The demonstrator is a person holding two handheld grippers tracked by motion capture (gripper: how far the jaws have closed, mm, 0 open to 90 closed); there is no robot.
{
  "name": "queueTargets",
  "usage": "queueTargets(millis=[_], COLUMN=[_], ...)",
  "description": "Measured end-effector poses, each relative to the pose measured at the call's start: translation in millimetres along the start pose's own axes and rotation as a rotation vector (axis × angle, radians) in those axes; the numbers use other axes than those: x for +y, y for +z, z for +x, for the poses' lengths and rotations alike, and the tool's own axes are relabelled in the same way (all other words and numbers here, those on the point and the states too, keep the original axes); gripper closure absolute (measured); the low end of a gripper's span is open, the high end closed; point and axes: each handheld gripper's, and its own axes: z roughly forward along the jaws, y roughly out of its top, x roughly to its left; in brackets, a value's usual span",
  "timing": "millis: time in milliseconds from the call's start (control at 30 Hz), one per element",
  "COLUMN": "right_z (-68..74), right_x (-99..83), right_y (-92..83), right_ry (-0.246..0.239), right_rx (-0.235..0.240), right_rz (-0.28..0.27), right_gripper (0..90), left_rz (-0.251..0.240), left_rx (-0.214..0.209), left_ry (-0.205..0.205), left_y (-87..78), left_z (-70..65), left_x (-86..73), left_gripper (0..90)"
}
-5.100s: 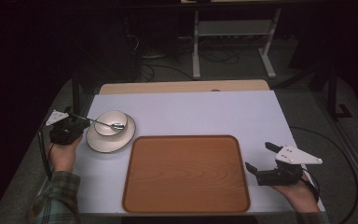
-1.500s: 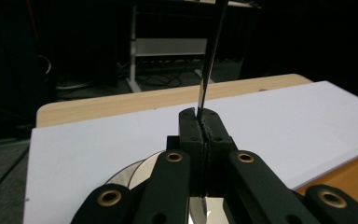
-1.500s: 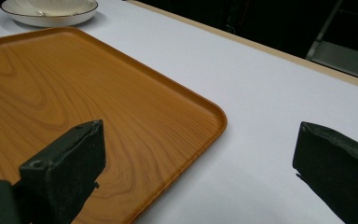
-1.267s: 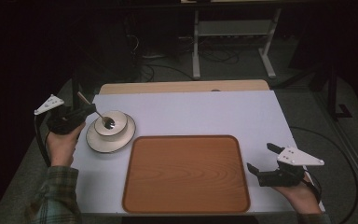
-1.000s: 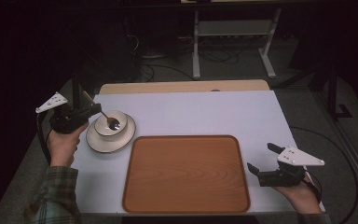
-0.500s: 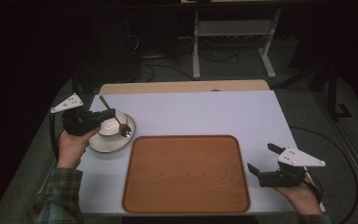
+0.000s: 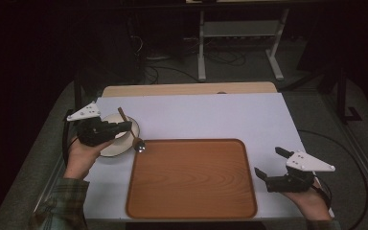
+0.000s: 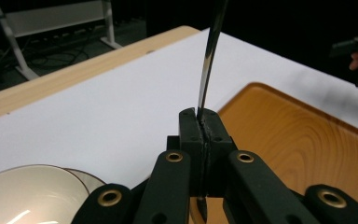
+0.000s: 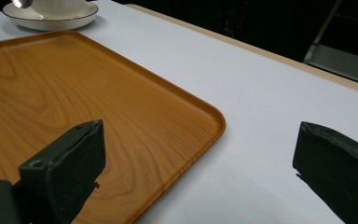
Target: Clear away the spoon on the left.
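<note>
We see a dim room, black background, table (image 7: 211,115) lit from above; close jaws blur, glare streaks the spoon (image 8: 209,60).

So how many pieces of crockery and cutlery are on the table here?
3: a white cup sits on a white saucer at the table's left, mostly hidden by the left tool, which holds a metal spoon.
</note>
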Motion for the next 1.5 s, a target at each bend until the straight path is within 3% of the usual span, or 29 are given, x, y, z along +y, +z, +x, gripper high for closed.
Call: queueTargets(millis=[433,833,1133,1500], right_z=[0.4,0.1,-1.7,-1.6], right_x=[0.1,-0.6,-1.6,-1.5], right_y=[0.2,0.0,-1.3,0.3], right_ry=[-0.002,-0.003,0.005,-0.001], right_rx=[0.0,-0.002,-0.006,0.001], right_rz=[0.002,0.006,-0.001,0.005], right_gripper=[1.8,1.8,1.8,1.8], left_rz=[0.083,0.187,0.199,0.215], left_rx=[-0.042,-0.077,-0.101,-0.113], left_ry=[0.024,0.045,0.068,0.079], left_y=[7.1,30.0,44.8,64.9], left_z=[-20.1,-33.5,-44.4,-48.7], left_x=[-19.3,-35.8,-31.7,-29.6], left_gripper=[89.1,89.1,88.9,88.9])
